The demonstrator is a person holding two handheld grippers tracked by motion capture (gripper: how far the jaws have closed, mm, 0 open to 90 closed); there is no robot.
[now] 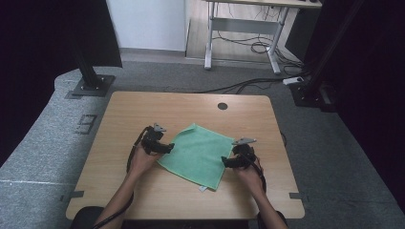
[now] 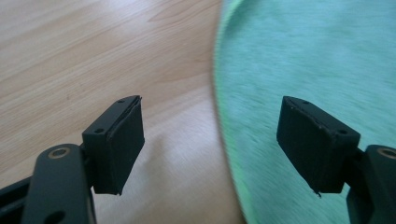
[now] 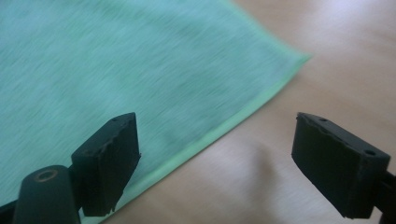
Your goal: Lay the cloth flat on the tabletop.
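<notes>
- The green cloth (image 1: pixel 198 153) lies spread flat near the middle of the wooden worktop (image 1: pixel 133 107), turned cornerwise like a diamond, with a small white tag at its near corner.
- Your left gripper (image 1: pixel 168 148) sits at the cloth's left edge, jaws standing apart; in the left gripper view one jaw is over bare wood and the other over the cloth (image 2: pixel 317 56) (nothing pinched).
- Your right gripper (image 1: pixel 226 162) sits at the cloth's right edge, jaws apart too; the hem (image 3: pixel 224 127) runs between them, unclamped.
- Beyond the worktop, cables (image 1: pixel 248 86) trail across the grey floor.
</notes>
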